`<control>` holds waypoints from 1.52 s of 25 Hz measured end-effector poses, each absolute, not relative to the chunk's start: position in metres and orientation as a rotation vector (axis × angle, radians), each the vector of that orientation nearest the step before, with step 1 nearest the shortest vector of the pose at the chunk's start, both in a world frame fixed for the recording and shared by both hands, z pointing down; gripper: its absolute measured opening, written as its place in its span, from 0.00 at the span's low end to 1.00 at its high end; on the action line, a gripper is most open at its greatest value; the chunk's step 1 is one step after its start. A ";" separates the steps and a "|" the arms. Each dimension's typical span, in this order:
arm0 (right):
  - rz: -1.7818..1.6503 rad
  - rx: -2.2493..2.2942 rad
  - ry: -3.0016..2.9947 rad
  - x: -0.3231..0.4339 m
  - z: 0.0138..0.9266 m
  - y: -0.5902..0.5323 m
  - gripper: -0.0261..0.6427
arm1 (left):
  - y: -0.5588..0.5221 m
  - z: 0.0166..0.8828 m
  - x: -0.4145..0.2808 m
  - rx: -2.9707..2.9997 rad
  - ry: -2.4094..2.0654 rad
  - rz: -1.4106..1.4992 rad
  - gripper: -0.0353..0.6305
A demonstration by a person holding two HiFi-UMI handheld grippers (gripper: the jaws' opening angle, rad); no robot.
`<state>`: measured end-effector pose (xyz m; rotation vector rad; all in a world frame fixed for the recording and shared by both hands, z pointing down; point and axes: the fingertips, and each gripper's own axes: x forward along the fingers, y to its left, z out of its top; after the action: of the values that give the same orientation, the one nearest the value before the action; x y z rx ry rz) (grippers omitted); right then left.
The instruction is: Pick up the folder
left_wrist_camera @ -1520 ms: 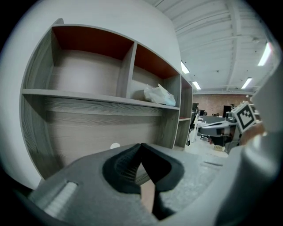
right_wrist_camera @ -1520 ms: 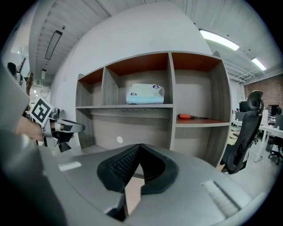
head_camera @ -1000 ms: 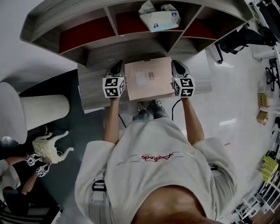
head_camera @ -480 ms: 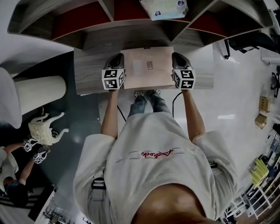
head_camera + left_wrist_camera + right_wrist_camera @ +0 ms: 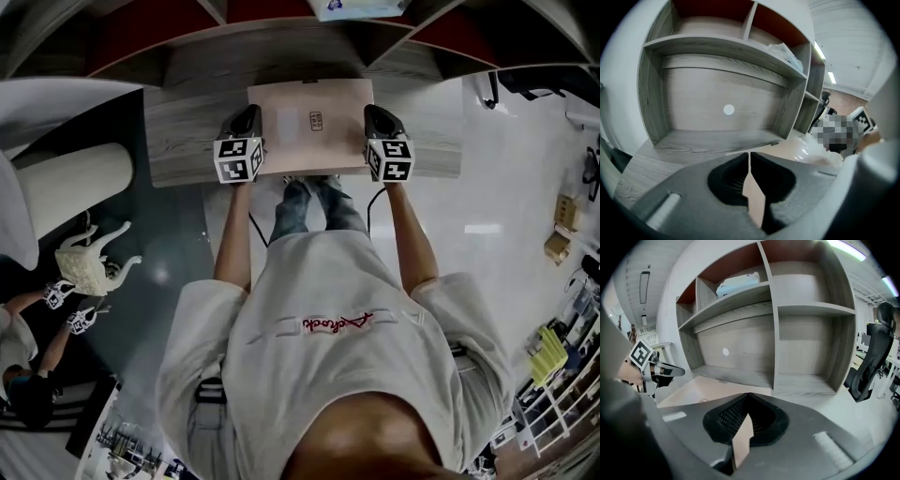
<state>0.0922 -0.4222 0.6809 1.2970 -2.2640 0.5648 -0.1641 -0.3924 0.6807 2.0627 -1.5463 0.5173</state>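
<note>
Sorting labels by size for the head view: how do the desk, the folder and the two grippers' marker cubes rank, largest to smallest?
Largest: desk
Then: folder
Smallest: left cube and right cube, which look alike.

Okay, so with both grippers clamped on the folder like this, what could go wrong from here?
1. The left gripper and the right gripper each pinch only a narrow strip at the side edges of the folder. A thin folder held that way may slip out or sag in the middle.
2. The shelf unit stands just beyond the folder's far edge, so a forward push could snag it there.
</note>
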 end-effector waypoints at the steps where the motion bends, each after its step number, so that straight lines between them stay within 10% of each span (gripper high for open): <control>1: 0.572 1.298 -2.259 0.093 0.684 -0.422 0.05 | -0.391 0.684 -0.164 2.056 -1.545 0.517 0.09; 6: 0.620 1.306 -2.248 0.096 0.696 -0.415 0.05 | -0.386 0.696 -0.165 2.020 -1.538 0.520 0.14; 17: 0.841 1.304 -2.243 0.092 0.726 -0.423 0.68 | -0.385 0.724 -0.157 1.943 -1.445 0.486 0.62; 38: 1.142 1.104 -2.193 0.076 0.755 -0.423 0.71 | -0.385 0.750 -0.136 1.909 -1.333 0.469 0.76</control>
<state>0.0755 -0.4227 0.7548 1.1040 -2.1930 1.1418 -0.1360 -0.3849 0.7497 1.9088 -1.3331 0.4688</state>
